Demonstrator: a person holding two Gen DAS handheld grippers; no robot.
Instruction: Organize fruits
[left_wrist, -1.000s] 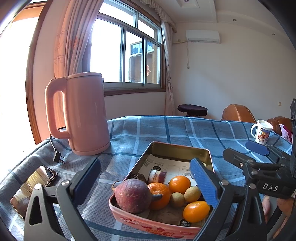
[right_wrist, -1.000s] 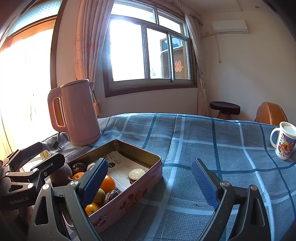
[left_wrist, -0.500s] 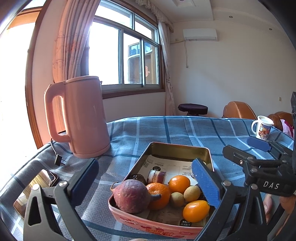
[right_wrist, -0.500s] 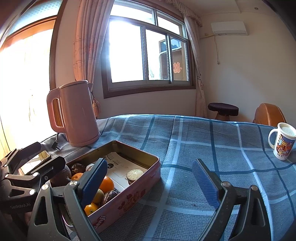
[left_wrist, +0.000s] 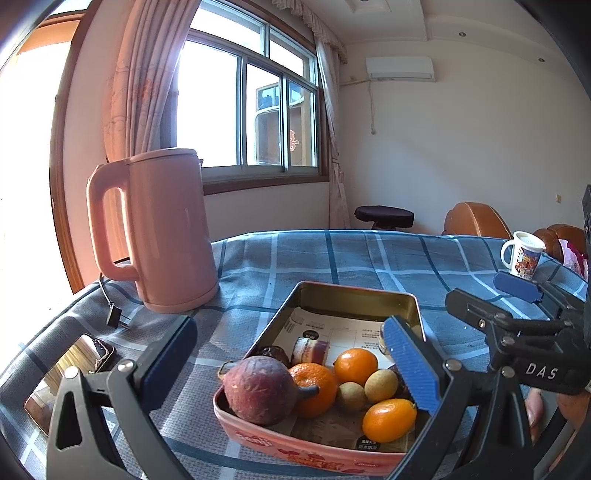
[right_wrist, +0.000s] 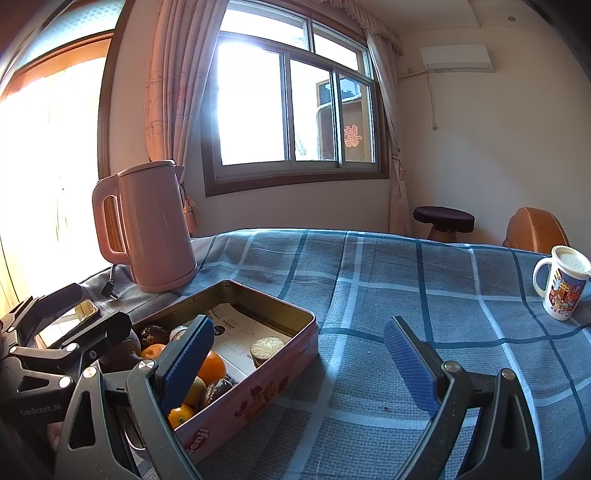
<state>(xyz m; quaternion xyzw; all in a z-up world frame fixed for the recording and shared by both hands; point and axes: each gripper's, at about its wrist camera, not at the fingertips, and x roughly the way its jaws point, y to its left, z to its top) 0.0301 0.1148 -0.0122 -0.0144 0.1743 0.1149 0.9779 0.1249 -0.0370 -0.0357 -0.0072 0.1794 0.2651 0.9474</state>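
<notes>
Nothing has moved: both hand-held grippers, left (left_wrist: 291, 363) and right (right_wrist: 295, 358), hover wide open, empty, by the tin (left_wrist: 354, 295).

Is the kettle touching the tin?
Apart. The left wrist view shows a strip of blue checked cloth between the kettle base and the tin; the right wrist view shows the same gap.

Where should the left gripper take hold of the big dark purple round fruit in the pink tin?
Grip the big dark purple round fruit across its rounded body, coming from above: it sits highest at the pink tin near corner, its stem against an orange. Left gripper is open.
</notes>
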